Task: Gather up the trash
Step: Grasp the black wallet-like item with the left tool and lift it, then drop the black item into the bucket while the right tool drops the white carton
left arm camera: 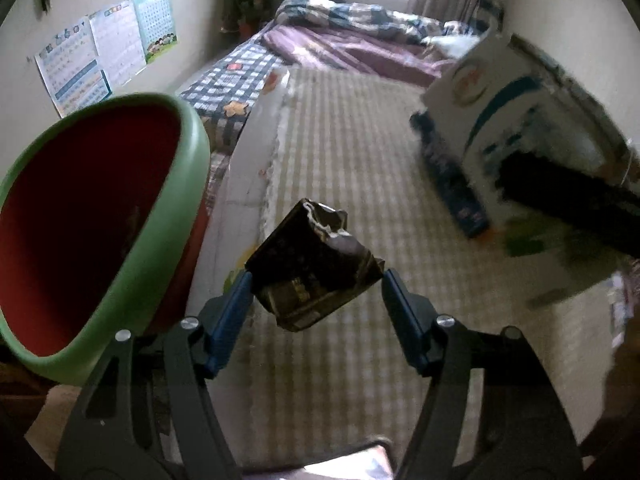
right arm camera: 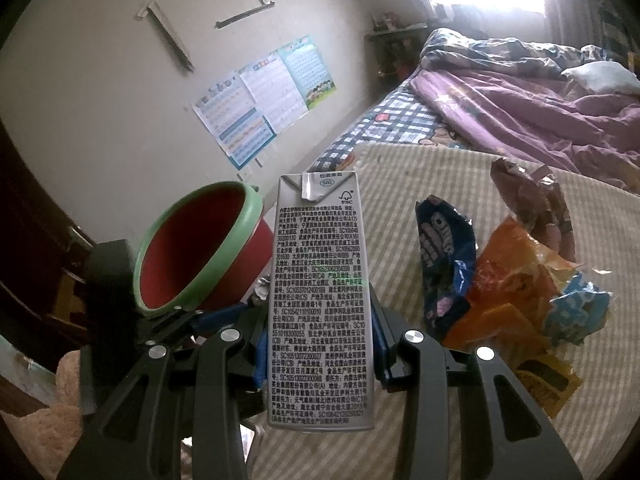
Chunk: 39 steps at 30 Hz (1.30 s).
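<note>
The left gripper (left arm camera: 316,280) is holding a dark torn wrapper (left arm camera: 310,268) between its blue pads (left arm camera: 232,312) over the striped mat (left arm camera: 360,152). A red bin (left arm camera: 80,224) (green-rimmed) is tilting at left. A blurred carton (left arm camera: 516,136) is sitting at right.

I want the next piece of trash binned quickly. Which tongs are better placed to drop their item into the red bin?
Left. The left tongs, with the dark wrapper between them, sit right beside the red bin. The right tongs, gripping the milk carton, are farther away.
</note>
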Each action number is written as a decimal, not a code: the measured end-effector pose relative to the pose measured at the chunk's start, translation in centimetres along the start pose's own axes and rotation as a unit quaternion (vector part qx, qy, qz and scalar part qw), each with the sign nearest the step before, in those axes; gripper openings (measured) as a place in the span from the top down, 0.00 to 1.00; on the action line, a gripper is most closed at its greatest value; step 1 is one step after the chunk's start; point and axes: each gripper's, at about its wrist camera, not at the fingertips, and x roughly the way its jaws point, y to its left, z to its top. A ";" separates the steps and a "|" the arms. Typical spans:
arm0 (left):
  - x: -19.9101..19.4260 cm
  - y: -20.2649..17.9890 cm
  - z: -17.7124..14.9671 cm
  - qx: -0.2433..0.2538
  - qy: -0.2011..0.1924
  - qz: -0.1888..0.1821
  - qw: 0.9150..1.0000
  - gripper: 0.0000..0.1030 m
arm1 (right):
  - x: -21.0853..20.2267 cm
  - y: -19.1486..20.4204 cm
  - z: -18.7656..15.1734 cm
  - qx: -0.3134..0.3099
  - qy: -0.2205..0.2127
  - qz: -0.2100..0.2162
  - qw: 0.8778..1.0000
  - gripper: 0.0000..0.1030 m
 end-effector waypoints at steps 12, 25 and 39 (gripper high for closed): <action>-8.0 9.7 1.7 -0.134 -0.108 0.055 0.984 0.38 | 2.1 6.2 2.6 -0.073 -0.002 0.061 0.995 0.63; -7.0 17.1 0.8 -0.209 -0.096 0.124 0.965 0.38 | 9.5 14.6 5.7 -0.131 0.028 0.122 0.983 0.62; -7.6 17.2 0.6 -0.210 -0.120 0.117 0.963 0.14 | 8.3 12.3 5.5 -0.098 0.020 0.121 0.988 0.49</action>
